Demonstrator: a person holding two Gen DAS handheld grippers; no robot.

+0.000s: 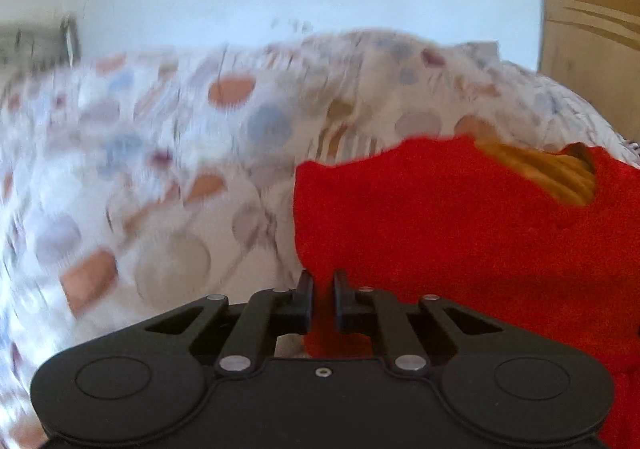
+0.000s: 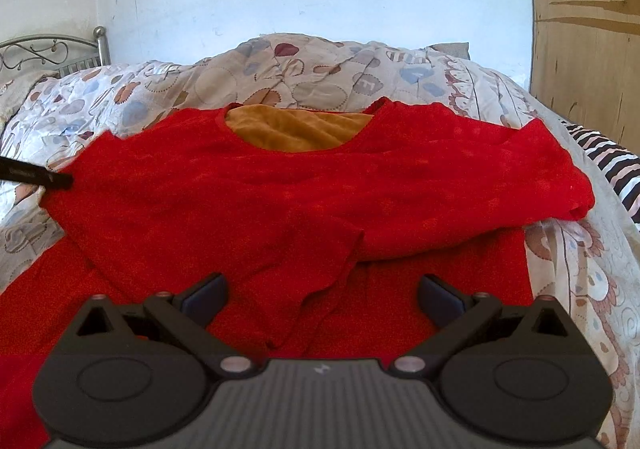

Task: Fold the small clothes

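Observation:
A red knit top (image 2: 320, 189) lies spread on the bed with its neckline at the far side. An orange-yellow fabric (image 2: 296, 131) shows inside the neck opening. One sleeve is folded in over the body, towards the middle. My left gripper (image 1: 322, 281) is shut on the left edge of the red top (image 1: 460, 229), with red cloth pinched between its fingers. In the right wrist view its black tip (image 2: 60, 179) meets the top's left sleeve edge. My right gripper (image 2: 322, 289) hovers open over the near part of the top, with nothing between its fingers.
A quilt printed with coloured dots (image 2: 300, 77) covers the bed and bulges up behind the top. A metal headboard (image 2: 48, 49) stands at the far left, a wooden panel (image 2: 588, 29) at the right. A striped cloth (image 2: 616, 165) lies at the bed's right edge.

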